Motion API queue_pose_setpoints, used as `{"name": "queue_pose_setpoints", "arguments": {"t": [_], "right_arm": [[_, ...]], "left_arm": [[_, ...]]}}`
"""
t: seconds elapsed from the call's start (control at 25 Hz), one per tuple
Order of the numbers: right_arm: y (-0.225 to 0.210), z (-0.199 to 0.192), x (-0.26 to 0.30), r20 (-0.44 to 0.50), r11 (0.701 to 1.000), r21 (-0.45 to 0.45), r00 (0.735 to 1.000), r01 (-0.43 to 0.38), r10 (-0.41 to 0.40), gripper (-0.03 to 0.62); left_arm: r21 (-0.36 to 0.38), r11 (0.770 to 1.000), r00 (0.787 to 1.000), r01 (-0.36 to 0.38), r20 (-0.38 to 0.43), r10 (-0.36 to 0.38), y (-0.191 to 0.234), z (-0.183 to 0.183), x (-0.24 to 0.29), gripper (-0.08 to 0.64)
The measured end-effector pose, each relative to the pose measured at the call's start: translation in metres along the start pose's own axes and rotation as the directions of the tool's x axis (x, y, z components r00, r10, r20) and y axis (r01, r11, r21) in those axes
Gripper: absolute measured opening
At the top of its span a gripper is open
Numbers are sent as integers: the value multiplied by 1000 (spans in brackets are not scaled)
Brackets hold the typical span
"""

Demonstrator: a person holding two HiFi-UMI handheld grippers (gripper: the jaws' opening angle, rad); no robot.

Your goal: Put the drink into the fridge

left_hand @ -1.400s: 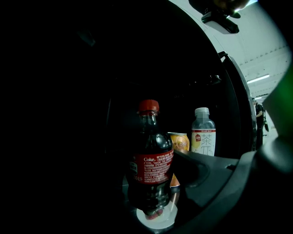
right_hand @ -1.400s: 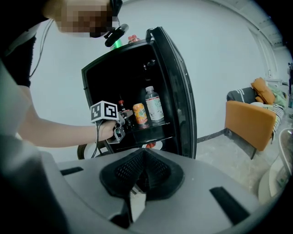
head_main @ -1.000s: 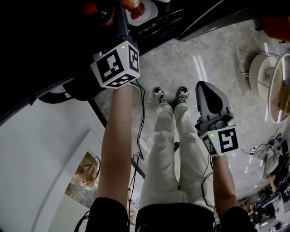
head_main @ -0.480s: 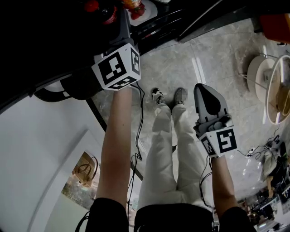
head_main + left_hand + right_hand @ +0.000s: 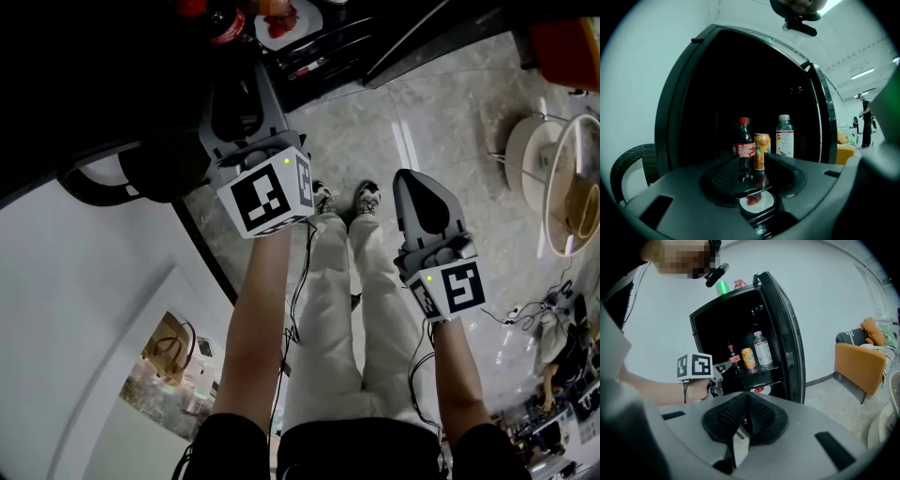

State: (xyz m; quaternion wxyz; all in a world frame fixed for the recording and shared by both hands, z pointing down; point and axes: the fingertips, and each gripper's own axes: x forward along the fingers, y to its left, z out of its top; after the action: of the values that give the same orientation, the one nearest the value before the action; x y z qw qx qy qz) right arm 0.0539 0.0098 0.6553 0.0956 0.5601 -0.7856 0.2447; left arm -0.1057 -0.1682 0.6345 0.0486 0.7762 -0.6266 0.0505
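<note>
A cola bottle (image 5: 744, 145) with a red cap stands upright on a shelf of the black fridge (image 5: 693, 93), beside an orange can (image 5: 762, 151) and a clear water bottle (image 5: 784, 136). My left gripper (image 5: 752, 161) is just outside the fridge opening and points at the cola; its jaws have just been closing, are still apart, and hold nothing. The right gripper view shows the left gripper (image 5: 724, 366) close in front of the shelf. My right gripper (image 5: 746, 401) hangs back over the floor, shut and empty. The fridge door (image 5: 787, 333) stands open at the right.
A white plate (image 5: 757, 201) with red food sits on the lower shelf. Green and red items (image 5: 723, 287) stand on the fridge. An orange armchair (image 5: 860, 362) is at the right, a dark chair (image 5: 628, 164) left of the fridge, and cables (image 5: 525, 309) on the floor.
My left gripper has drawn back out of the fridge toward me, and its jaws now stand narrower. The right gripper has stayed where it was.
</note>
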Motion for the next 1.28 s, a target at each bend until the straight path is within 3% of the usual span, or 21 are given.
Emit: {"name": "queue_pose_setpoints", "arguments": {"t": [0.24, 0.48, 0.72, 0.8, 0.92, 1.28], "right_arm": [[1, 6, -1, 6, 1000, -17, 1000, -8, 8, 14], [5, 13, 0, 20, 1000, -21, 1000, -23, 24, 14], [18, 30, -5, 37, 998, -25, 998, -52, 53, 14], [25, 36, -9, 42, 998, -21, 997, -60, 61, 14], [39, 44, -19, 51, 997, -15, 996, -77, 77, 14], [61, 84, -58, 84, 994, 4, 991, -106, 105, 14]], "left_arm": [[-17, 999, 998, 33, -60, -34, -12, -13, -40, 11], [-43, 994, 989, 105, -99, -108, -37, -19, -78, 9], [-114, 973, 965, 198, -150, -214, -71, -15, -127, 9], [-142, 966, 957, 218, -162, -240, -75, -9, -143, 9], [-126, 959, 947, 255, -167, -274, -75, 2, -165, 9], [-160, 946, 943, 281, -139, -303, -76, 59, -193, 9]]}}
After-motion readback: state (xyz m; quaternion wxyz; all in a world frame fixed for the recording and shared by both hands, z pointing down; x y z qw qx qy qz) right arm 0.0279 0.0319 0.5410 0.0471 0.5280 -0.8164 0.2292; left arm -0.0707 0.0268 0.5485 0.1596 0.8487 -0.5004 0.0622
